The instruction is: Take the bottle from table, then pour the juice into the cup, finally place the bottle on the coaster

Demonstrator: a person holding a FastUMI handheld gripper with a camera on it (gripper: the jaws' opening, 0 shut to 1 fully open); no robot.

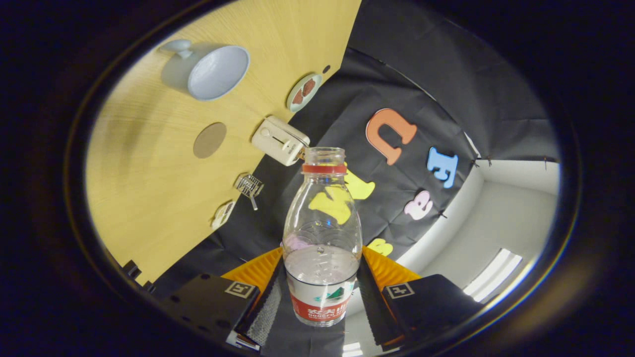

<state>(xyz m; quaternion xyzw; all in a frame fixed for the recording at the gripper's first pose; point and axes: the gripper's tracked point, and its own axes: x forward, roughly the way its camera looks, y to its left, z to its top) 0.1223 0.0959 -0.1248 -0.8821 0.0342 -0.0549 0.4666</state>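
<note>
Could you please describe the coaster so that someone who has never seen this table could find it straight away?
Start from the wooden table that tilts across the view beyond the tongs, which are shut on the clear bottle. On it, between the white cup and the cream toaster-like box, lies the coaster. It is the only flat, plain brown disc there, bare on top, unlike the small plate holding brown pieces.
</note>
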